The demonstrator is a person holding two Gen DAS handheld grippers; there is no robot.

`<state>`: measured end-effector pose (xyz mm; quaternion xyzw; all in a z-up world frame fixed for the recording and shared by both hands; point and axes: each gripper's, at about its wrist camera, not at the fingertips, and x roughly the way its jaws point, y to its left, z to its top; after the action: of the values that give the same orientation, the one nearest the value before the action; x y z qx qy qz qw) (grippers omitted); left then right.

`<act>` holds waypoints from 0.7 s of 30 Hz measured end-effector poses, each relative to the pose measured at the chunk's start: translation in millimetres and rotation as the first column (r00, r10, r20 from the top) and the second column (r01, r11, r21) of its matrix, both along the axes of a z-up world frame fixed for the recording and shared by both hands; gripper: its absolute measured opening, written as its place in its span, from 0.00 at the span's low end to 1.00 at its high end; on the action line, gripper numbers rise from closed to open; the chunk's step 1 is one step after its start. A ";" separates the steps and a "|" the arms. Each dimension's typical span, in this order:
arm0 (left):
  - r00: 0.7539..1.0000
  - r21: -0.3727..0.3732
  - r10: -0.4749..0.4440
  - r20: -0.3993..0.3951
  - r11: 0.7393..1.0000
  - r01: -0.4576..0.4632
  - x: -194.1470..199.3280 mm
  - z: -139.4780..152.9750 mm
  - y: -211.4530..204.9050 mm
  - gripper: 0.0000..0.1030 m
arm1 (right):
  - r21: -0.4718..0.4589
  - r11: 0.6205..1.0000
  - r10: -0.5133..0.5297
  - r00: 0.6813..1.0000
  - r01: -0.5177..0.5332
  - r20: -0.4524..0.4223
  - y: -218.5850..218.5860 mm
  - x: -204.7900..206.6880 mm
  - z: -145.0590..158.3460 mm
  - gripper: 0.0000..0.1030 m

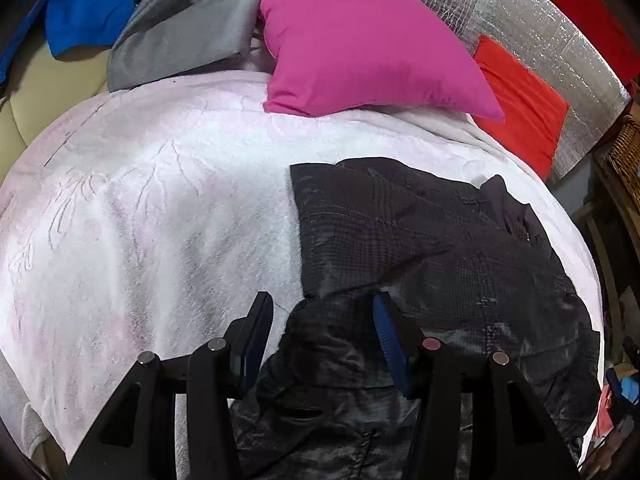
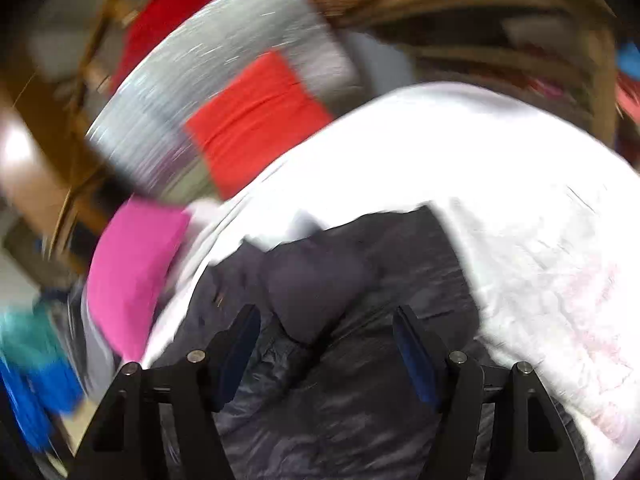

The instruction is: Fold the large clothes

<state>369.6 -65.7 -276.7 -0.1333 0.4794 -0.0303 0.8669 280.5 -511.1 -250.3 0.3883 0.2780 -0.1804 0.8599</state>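
Observation:
A dark grey checked garment (image 1: 432,248) lies partly folded on the white blanket (image 1: 160,208), on the right side. My left gripper (image 1: 322,304) is open just above the garment's near left corner, with crumpled cloth between the spread fingers. In the blurred right wrist view the same dark garment (image 2: 328,280) lies on the white blanket (image 2: 520,220). My right gripper (image 2: 326,320) is open over it, holding nothing.
A pink pillow (image 1: 360,48) and a red cushion (image 1: 520,108) lie at the blanket's far edge. A grey garment (image 1: 188,28) and blue clothes (image 1: 84,16) are piled far left. A silver foil panel (image 1: 540,20) stands behind. A wicker basket (image 1: 628,152) is at the right.

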 end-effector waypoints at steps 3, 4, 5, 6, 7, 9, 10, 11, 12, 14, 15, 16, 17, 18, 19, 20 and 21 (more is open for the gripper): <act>1.000 0.007 -0.009 0.003 1.000 0.009 2.1 0.6 -5.4 0.53 | 0.125 0.991 0.049 0.998 -0.053 0.030 -26.0 12.5 -12.8 0.72; 1.000 0.009 -0.011 0.004 1.000 0.011 2.8 0.7 -7.2 0.53 | 0.153 0.986 0.066 0.997 -0.069 0.028 -32.3 19.8 -19.1 0.72; 1.000 0.012 -0.014 0.004 1.000 0.014 3.9 0.4 -9.8 0.53 | 0.180 0.980 0.082 0.996 -0.085 0.021 -38.4 27.2 -25.8 0.72; 1.000 0.014 -0.015 0.002 1.000 0.015 4.7 0.2 -11.3 0.53 | 0.202 0.975 0.097 0.995 -0.098 0.017 -39.7 30.7 -30.0 0.72; 1.000 0.020 -0.017 0.000 1.000 0.017 5.7 -0.6 -13.5 0.53 | 0.230 0.966 0.120 0.993 -0.120 0.016 -41.6 36.4 -36.9 0.72; 1.000 0.029 -0.017 -0.002 0.999 0.017 7.6 -1.6 -16.0 0.53 | 0.249 0.958 0.145 0.989 -0.142 0.005 -36.7 36.7 -43.2 0.72; 1.000 0.032 -0.016 -0.003 0.999 0.016 9.1 -2.1 -17.2 0.53 | 0.246 0.959 0.147 0.989 -0.142 -0.001 -34.3 38.3 -49.1 0.72; 1.000 0.034 -0.015 -0.004 0.999 0.015 10.1 -2.7 -18.2 0.53 | 0.236 0.962 0.146 0.989 -0.138 -0.015 -36.4 43.3 -50.0 0.72; 1.000 0.036 -0.014 -0.005 0.999 0.014 10.9 -3.3 -18.8 0.53 | 0.230 0.964 0.144 0.989 -0.135 -0.026 -26.9 46.3 -52.4 0.72; 1.000 0.044 -0.015 -0.005 0.999 0.015 12.2 -4.2 -20.7 0.53 | 0.220 0.965 0.157 0.987 -0.147 -0.029 -24.2 57.6 -54.0 0.67; 1.000 0.048 -0.015 -0.004 0.999 0.015 12.9 -4.7 -21.7 0.53 | 0.212 0.965 0.166 0.986 -0.156 -0.032 -22.3 64.5 -54.7 0.55; 1.000 0.051 -0.014 -0.006 0.999 0.014 13.5 -5.3 -22.3 0.53 | 0.203 0.964 0.182 0.983 -0.172 -0.035 -19.7 68.5 -53.9 0.42; 1.000 0.052 -0.013 -0.007 0.999 0.013 13.9 -5.8 -22.5 0.53 | 0.188 0.964 0.200 0.979 -0.188 -0.046 -15.4 73.1 -53.8 0.37; 1.000 0.052 -0.011 -0.010 0.999 0.011 14.3 -6.2 -22.5 0.53 | 0.173 0.965 0.208 0.977 -0.197 -0.048 -12.1 78.7 -54.3 0.32; 1.000 0.052 -0.009 -0.011 0.999 0.010 14.4 -6.3 -22.4 0.53 | 0.152 0.968 0.209 0.977 -0.200 -0.047 -8.9 79.4 -52.8 0.19; 1.000 0.050 -0.008 -0.011 0.999 0.009 14.3 -6.1 -22.5 0.53 | 0.122 0.972 0.206 0.977 -0.199 -0.047 -5.3 78.4 -49.7 0.15; 1.000 0.045 -0.009 -0.010 0.999 0.009 14.0 -5.6 -22.0 0.53 | 0.101 0.976 0.198 0.979 -0.193 -0.043 -2.6 75.0 -45.1 0.14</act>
<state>383.6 -87.7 -282.3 -0.1119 0.4848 -0.0227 0.8671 355.5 -513.8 -295.4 0.3953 0.3457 -0.0917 0.8461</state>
